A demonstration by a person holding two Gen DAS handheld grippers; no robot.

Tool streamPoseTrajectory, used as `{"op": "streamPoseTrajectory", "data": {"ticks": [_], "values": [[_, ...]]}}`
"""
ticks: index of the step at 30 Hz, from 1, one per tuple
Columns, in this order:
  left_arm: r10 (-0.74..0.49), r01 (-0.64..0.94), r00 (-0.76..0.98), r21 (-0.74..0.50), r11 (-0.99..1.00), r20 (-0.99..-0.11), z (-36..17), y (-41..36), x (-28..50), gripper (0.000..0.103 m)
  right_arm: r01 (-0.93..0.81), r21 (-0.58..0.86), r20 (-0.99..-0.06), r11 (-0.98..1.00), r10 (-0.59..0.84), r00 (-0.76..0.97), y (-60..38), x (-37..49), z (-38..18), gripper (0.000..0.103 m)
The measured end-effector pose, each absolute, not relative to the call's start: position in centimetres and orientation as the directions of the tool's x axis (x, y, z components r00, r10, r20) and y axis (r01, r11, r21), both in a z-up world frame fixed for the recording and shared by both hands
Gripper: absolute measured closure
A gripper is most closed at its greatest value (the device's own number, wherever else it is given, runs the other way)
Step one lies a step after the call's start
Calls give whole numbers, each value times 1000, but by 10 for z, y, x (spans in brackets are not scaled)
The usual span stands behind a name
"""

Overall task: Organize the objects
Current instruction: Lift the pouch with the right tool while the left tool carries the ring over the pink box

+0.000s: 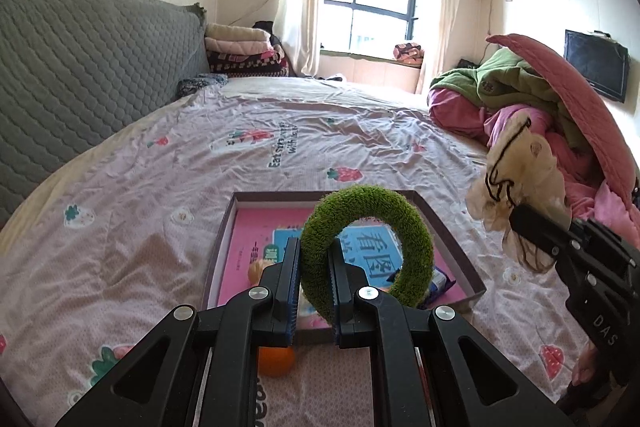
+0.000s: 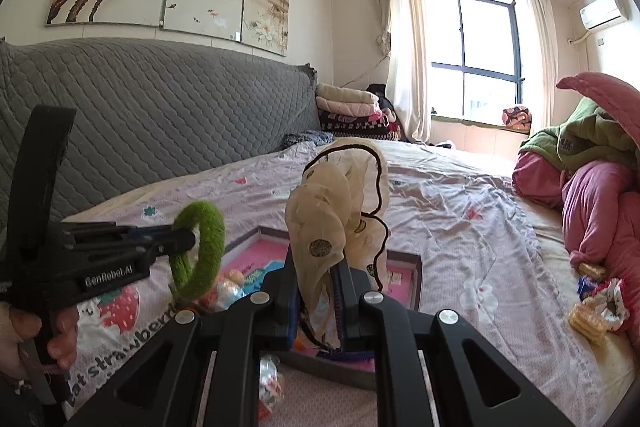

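Over the bed, the left gripper is pinching a fuzzy green ring between its fingers, holding it upright above the shallow box lying on the strawberry-print sheet. Just beside it, the right gripper is clamping a cream gauzy scrunchie in the air.

A home bedroom: bed with strawberry-print sheet, padded headboard, curtained window.
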State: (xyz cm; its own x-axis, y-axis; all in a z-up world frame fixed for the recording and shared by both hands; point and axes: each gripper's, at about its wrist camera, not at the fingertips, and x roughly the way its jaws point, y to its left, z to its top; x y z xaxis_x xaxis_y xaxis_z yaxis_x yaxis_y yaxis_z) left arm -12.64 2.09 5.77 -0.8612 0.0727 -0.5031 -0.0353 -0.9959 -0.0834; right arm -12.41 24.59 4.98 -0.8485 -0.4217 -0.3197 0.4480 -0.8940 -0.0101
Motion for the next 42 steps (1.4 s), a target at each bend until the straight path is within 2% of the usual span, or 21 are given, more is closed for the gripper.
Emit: {"op": "streamPoseTrajectory", "data": {"ticks": [27, 42], "values": [[41, -19, -873, -51, -999, -486, 81, 23, -153, 91, 450, -15, -313, -893, -423, -850, 232, -161, 71, 89], [43, -25, -857, -41, -999, -514, 72, 32, -176, 91, 444, -12, -330, -896, -416, -848, 240, -179, 68, 89]]}}
